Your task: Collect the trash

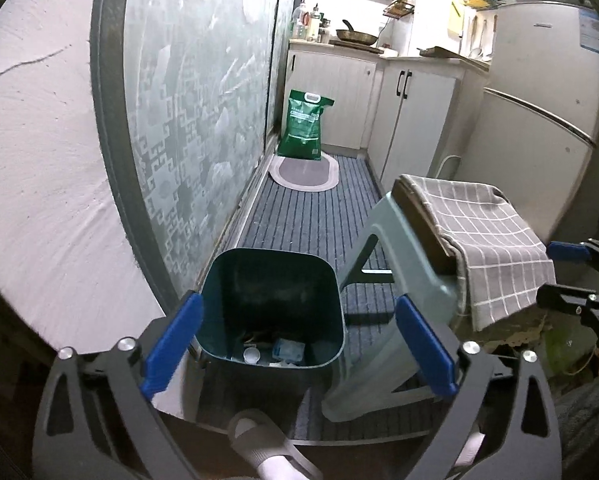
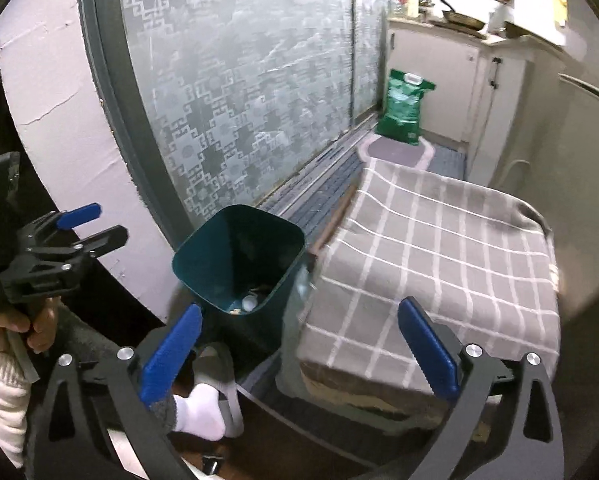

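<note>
A dark green waste bin [image 1: 219,280] stands on the striped floor mat beside the frosted sliding door. Scraps lie at its bottom: a white bottle cap [image 1: 251,355] and crumpled clear wrapping [image 1: 287,350]. My left gripper [image 1: 299,328] hovers over the bin, jaws wide and empty. In the right wrist view the same bin [image 2: 203,256] sits lower left, with the cap [image 2: 249,302] visible inside. My right gripper [image 2: 299,340] is open and empty above the edge of a stool covered by a grey checked cloth [image 2: 439,248]. The left gripper [image 2: 71,220] shows at the left there.
A grey plastic stool [image 1: 383,216] with the checked cloth [image 1: 483,232] stands right of the bin. A green sack [image 1: 305,124] and an oval mat [image 1: 303,172] lie further down the narrow kitchen. Cabinets [image 1: 411,120] and a fridge [image 1: 539,92] line the right. A slippered foot [image 1: 267,452] is below.
</note>
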Demonstrator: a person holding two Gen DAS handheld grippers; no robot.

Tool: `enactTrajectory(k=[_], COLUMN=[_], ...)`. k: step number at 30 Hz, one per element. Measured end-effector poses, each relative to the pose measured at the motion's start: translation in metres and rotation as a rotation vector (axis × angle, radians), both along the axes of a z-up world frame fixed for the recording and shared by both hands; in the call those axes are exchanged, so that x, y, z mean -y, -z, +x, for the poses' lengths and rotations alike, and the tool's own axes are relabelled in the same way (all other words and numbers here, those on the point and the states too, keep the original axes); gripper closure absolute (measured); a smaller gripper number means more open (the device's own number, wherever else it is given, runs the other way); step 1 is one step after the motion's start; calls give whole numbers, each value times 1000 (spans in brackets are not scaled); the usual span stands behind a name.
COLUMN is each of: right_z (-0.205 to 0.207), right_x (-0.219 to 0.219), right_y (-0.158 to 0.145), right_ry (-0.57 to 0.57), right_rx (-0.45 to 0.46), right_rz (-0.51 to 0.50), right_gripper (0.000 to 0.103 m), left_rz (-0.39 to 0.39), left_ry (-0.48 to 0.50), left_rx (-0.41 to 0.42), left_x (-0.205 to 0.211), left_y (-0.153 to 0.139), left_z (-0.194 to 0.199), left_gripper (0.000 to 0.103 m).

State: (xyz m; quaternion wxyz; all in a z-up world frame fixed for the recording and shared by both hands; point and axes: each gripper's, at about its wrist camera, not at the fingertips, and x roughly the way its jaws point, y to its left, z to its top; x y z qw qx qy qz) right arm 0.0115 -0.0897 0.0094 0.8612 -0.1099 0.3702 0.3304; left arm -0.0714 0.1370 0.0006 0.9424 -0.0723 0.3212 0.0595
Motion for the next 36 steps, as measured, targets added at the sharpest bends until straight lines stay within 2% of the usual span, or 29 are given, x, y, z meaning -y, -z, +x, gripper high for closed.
enactTrajectory(k=[3,6,10,16,19,27,36], right_z=[-11,-23,-36,-54,-53,-47,-47], right_x=[12,37,50,79,81,72,69], right_y=[-2,2,1,-12,-10,3,4], right_ry=[35,89,167,194,204,177,165], right_rx=[22,48,89,134,144,122,121], right_rz=[16,77,30,159,139,78,78], right_gripper=[4,3,3,3,3,3,3], left_rz=[16,23,11,14,38,36,59], left_ry=[6,-5,3,17,30,47,75], left_rx=[-7,-33,-33,-32,-24,4,-5], left_x=[9,14,19,28,35,42,51], left_y=[3,8,13,14,11,6,7], left_z=[-4,-6,-15,-16,-15,-17,-16], left_gripper=[3,3,3,3,3,3,3])
